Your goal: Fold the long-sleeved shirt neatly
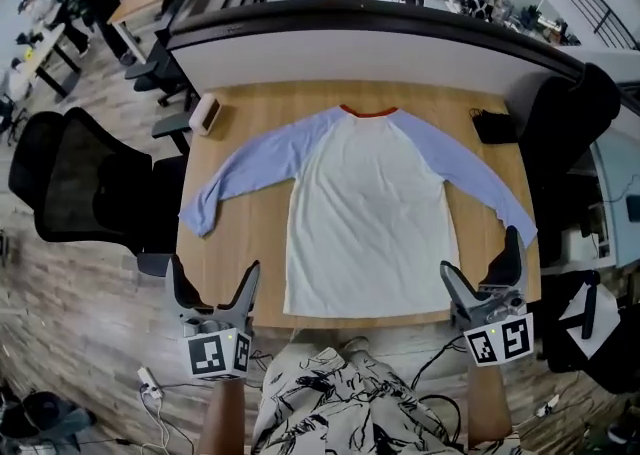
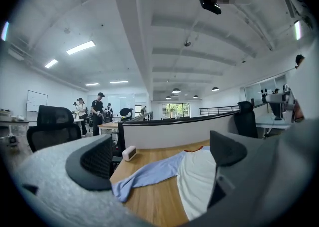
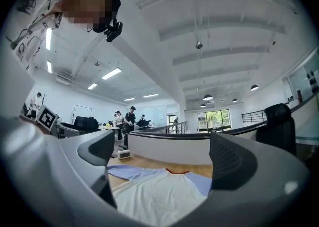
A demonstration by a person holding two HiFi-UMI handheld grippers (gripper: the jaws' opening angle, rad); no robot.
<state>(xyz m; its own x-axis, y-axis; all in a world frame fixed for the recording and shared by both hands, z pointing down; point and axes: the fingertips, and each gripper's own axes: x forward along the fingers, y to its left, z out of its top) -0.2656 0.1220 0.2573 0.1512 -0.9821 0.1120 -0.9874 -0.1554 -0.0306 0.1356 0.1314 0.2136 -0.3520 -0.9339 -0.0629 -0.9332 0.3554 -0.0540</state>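
A long-sleeved shirt (image 1: 370, 203) lies flat on the wooden table (image 1: 250, 243), white body, light blue sleeves, red collar at the far side. Its left sleeve (image 1: 245, 173) reaches toward the table's left edge, its right sleeve (image 1: 480, 183) toward the right edge. My left gripper (image 1: 215, 288) is open at the near left edge, short of the hem. My right gripper (image 1: 480, 268) is open at the near right corner, beside the right cuff. The left gripper view shows the shirt (image 2: 197, 178) between the open jaws of that gripper (image 2: 162, 163). The right gripper (image 3: 159, 158) frames the shirt (image 3: 159, 196) too.
A small white box (image 1: 204, 113) sits at the table's far left corner and a black object (image 1: 493, 127) at the far right. Black office chairs (image 1: 80, 183) stand left and right (image 1: 560, 143) of the table. A curved partition (image 1: 370, 43) backs it.
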